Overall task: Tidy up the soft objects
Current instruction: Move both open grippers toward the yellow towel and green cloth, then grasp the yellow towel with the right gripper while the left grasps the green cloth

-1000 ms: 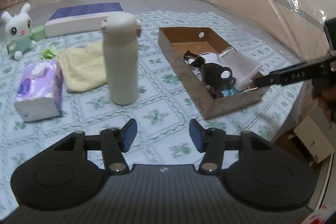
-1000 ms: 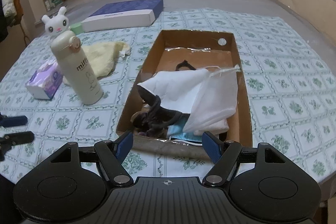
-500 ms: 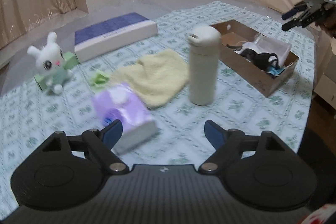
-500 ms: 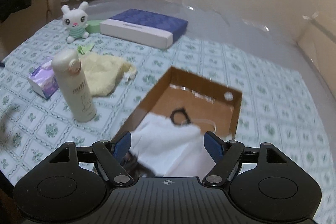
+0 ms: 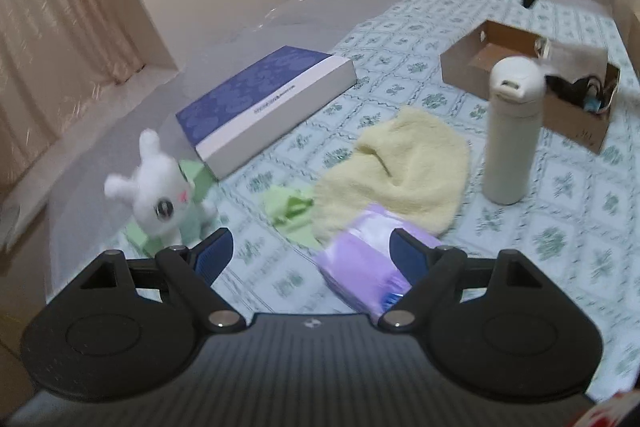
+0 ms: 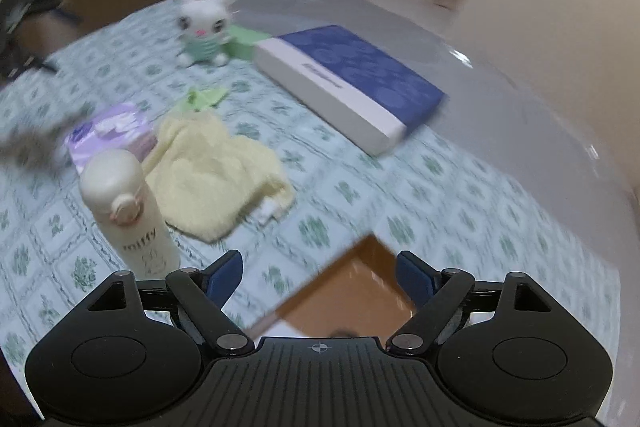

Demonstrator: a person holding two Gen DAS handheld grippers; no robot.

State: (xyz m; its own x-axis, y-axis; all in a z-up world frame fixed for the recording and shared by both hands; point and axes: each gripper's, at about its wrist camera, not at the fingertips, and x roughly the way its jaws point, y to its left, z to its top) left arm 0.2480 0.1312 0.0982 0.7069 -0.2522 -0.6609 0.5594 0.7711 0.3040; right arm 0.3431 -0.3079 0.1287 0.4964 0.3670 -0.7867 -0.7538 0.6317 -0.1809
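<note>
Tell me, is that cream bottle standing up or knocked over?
Upright. The cream bottle stands on its base on the tablecloth, lid on top, beside the yellow towel.

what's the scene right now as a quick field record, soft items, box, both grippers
soft items out: plush bunny, yellow towel, purple tissue pack, green cloth
cardboard box: open, dark and white items inside
bottle: upright, between towel and box
left gripper: jaws open, empty, over tissue pack
right gripper: jaws open, empty, above box corner
</note>
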